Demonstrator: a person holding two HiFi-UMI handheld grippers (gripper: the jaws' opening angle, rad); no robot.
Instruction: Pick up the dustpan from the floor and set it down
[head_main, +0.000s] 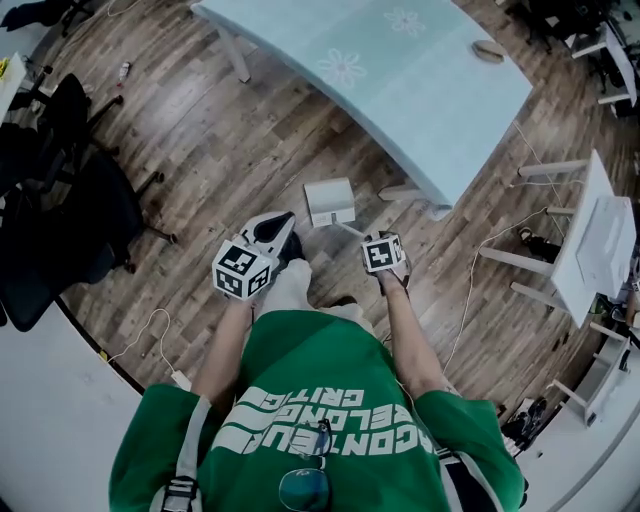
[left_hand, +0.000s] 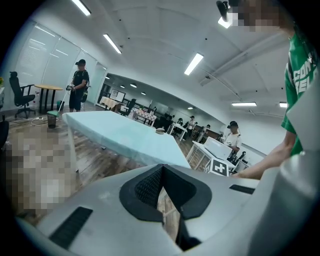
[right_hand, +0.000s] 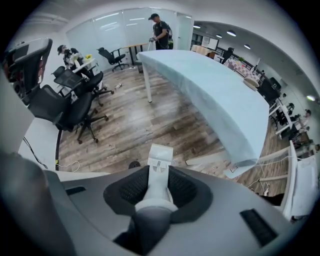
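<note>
- Step in hand, as judged: the dustpan is gripped and on its way to a set-down spot. Recommended practice is to hold the grip firm on the handle and let the pan hang straight below the jaws. Lower it until its base lies flat on the floor, and only then release.
- Right hand-held gripper (right_hand: 159, 175): jaws partly closed, pads pressing on either side of the white handle (right_hand: 155, 192). It points steeply down.
- Dustpan (right_hand: 160, 154): white, hanging beyond the jaw tips over the wood floor (right_hand: 150, 115). The head view places it just ahead of the person. Contact with the floor cannot be determined.
- Left hand-held gripper (left_hand: 161, 172): jaw tips together, nothing between them. It is beside the right one and clear of the dustpan.
- Tabletop (right_hand: 215, 95): light blue cover, beyond the dustpan. Office chairs (right_hand: 65, 107) stand well apart to the left.
</note>
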